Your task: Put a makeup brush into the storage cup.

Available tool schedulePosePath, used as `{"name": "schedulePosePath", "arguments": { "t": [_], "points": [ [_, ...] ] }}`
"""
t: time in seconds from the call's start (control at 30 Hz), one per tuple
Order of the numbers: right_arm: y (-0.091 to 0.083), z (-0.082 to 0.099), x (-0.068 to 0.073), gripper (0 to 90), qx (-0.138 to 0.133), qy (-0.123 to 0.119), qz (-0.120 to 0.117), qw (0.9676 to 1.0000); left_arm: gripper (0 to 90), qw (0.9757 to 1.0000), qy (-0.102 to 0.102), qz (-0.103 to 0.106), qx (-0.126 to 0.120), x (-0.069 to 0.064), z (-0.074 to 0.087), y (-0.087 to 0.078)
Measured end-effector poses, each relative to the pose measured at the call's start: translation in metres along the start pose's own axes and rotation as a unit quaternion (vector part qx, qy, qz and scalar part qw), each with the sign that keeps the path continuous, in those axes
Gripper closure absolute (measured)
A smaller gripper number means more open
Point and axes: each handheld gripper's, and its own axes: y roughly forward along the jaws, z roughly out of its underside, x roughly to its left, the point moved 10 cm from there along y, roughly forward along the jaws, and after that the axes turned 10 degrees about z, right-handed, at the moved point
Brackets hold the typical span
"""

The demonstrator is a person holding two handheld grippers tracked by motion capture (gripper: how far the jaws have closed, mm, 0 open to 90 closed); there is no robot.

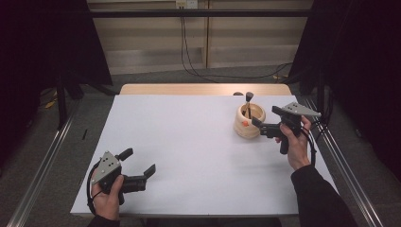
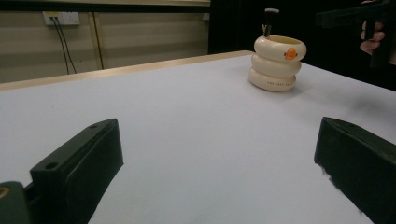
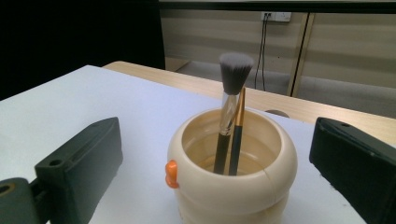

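Fingers [image 3: 79, 158] of the right gripper [image 1: 270, 118] stand wide apart with nothing pressed between them, and the cream ribbed holder [image 3: 232, 168] sits just ahead of them, centred in the gap, its orange knob [image 3: 171, 173] turned toward the left-hand finger. Inside the holder two brushes lean together: a makeup brush [image 3: 232, 100] with a grey bristle head that rises above the rim, and a thinner brush [image 3: 238, 135] with a gold ferrule beside it. Neither touches the fingers. From the high view the holder stands on the white tabletop [image 1: 189, 151] just beyond the fingertips, near the far right corner

Fingers [image 2: 81, 170] of the left gripper [image 1: 140, 163] also stand wide and empty, low over the near left of the tabletop, well apart from the holder

My reading is that the step in hand concerns the brushes in the holder, with the right gripper lined up on them. A pick would call for the fingers to rise toward the handles above the rim, close on one brush without catching the other, and lift straight up so the light holder does not tip
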Motion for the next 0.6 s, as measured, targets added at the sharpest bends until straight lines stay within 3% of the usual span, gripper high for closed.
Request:
{"name": "schedulePosePath", "arguments": {
  "t": [0.1,0.37,0.6],
  "points": [
    [-0.005,0.0,0.0,1.7,-0.005,-0.009,0.005,0.9999,1.0,1.0,0.0,-0.003,-0.001,0.001,0.0,0.0],
    [-0.025,0.002,0.0,0.8,-0.023,-0.005,0.016,0.9996,1.0,1.0,0.0,-0.004,-0.003,0.0,-0.001,-0.001],
    [-0.044,0.016,0.0,1.3,-0.019,-0.005,0.02,0.9996,1.0,1.0,0.0,-0.007,-0.002,-0.001,0.0,-0.002]
  ]
}}
